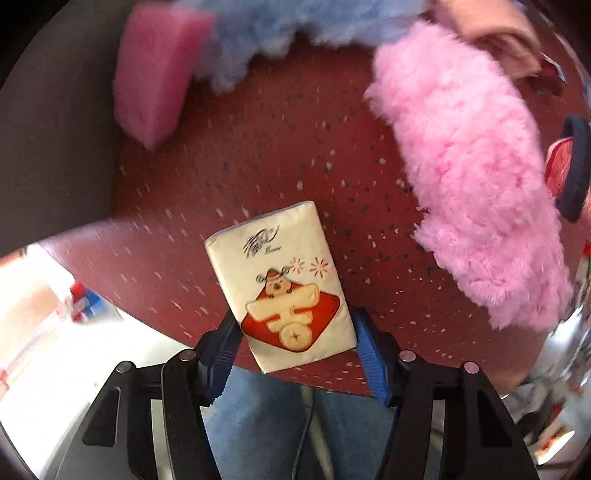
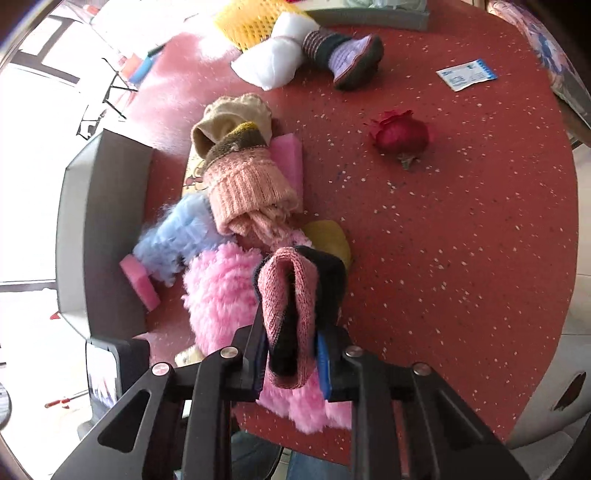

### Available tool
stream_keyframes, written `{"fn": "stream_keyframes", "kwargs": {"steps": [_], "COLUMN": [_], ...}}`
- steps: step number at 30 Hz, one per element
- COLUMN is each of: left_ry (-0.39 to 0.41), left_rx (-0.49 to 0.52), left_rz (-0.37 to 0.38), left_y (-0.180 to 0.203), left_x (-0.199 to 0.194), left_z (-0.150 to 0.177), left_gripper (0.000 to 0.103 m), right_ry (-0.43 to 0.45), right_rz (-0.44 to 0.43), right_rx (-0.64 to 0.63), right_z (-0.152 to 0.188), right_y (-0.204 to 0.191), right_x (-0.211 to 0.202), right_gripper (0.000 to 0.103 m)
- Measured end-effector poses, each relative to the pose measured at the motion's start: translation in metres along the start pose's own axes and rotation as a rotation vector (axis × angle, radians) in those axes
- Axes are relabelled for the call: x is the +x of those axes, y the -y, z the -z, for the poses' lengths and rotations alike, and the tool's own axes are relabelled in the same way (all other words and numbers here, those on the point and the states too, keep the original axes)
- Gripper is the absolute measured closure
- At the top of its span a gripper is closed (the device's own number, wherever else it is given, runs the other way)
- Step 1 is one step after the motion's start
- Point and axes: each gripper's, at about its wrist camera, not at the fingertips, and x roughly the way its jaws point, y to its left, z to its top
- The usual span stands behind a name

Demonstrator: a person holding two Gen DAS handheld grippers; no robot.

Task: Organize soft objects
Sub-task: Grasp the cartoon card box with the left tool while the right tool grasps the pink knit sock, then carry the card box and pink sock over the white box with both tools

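A red speckled tabletop [image 2: 461, 229] carries a pile of soft things along its left side, next to a grey bin [image 2: 79, 236].

The left gripper [image 1: 295, 343] points steeply down, its jaws clamped on the lower end of a tissue pack [image 1: 280, 284]: the blue pads [image 1: 371, 350] touch both of the pack's long sides. Beyond the pack lie a pink sponge [image 1: 151, 74], a fluffy blue sock [image 1: 258, 33] and, to the right, a fluffy pink sock [image 1: 469, 173]. Jeans [image 1: 266, 413] show below the table edge.

The right gripper [image 2: 291, 350] has its jaws together on a pink-and-black knitted sock [image 2: 291, 310], which stands folded between the pads above the fluffy pink sock [image 2: 221, 295]. Seen from this knitted sock, the fluffy blue sock [image 2: 173, 236] and a pink sponge [image 2: 140, 282] lie to the left, a peach knitted sock [image 2: 247, 192] with another pink sponge [image 2: 290, 158] lies just beyond, and a yellow thing [image 2: 332, 240] is partly hidden behind it. A red rose head [image 2: 400, 136] lies well apart to the upper right. Farther off are a white pillow [image 2: 273, 62], a purple striped sock [image 2: 343, 55], a yellow mesh item [image 2: 247, 24] and a small white-and-blue packet [image 2: 467, 74].
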Motion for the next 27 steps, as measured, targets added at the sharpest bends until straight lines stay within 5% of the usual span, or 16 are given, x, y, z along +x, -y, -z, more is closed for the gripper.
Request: {"fn": "stream_keyframes", "kwargs": {"steps": [9, 25, 27], "left_ry": [0.205, 0.298, 0.296], "left_rx": [0.292, 0.387, 0.378], "left_rz": [-0.088, -0.105, -0.091], "left_y": [0.020, 0.077, 0.078], "left_x": [-0.040, -0.116, -0.118], "left_z": [0.016, 0.013, 0.011], "left_gripper": [0.046, 0.046, 0.046], "right_ry": [-0.037, -0.020, -0.015], "right_rz": [-0.006, -0.016, -0.006], "right_rx": [0.010, 0.066, 0.097], "right_z": [0.041, 0.069, 0.066], "right_y": [0.007, 0.018, 0.029], "right_x": [-0.003, -0.032, -0.031], "right_gripper": [0.079, 0.078, 0.056]}}
